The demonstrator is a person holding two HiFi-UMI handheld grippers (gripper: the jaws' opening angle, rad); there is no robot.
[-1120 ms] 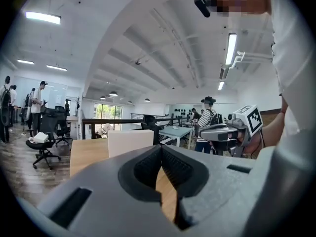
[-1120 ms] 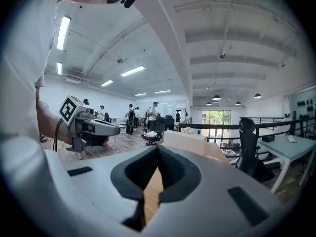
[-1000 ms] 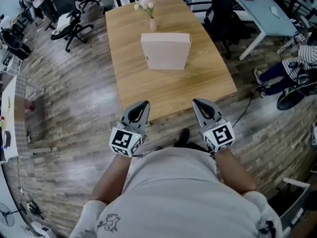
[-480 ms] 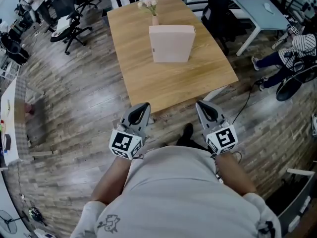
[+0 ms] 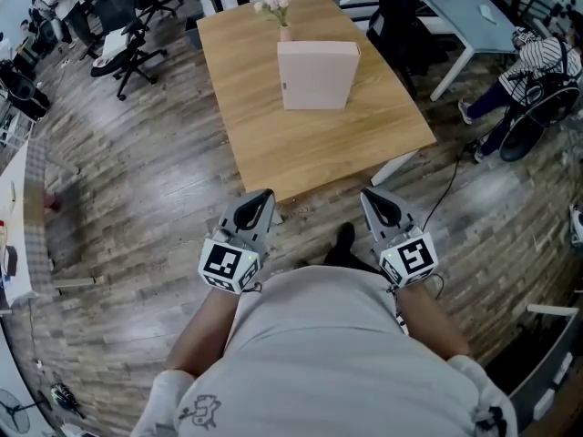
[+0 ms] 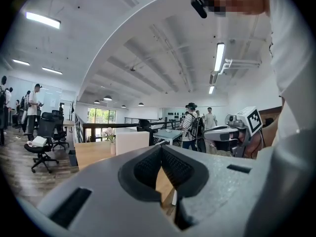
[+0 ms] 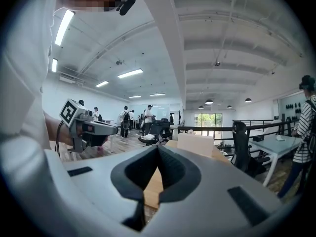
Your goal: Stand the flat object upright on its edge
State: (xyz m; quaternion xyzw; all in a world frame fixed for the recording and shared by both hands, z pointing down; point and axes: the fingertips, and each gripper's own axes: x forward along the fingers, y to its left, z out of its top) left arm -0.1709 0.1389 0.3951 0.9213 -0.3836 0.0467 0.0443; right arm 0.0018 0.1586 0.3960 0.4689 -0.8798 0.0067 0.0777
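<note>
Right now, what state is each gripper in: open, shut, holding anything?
Grey left gripper: shut, jaws together, nothing held.
Grey right gripper: shut, jaws together, nothing held.

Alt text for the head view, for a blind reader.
A pale pink flat box stands upright on a wooden table, a small vase of flowers behind it. Nearer the camera, the person holds the left gripper and right gripper, both shut and empty, at the table's near edge.

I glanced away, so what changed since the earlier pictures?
The person backed away from the table, so it sits farther up the head view with the pink box upright on it. Nothing grasped or released. Left gripper and right gripper stayed shut, empty.
</note>
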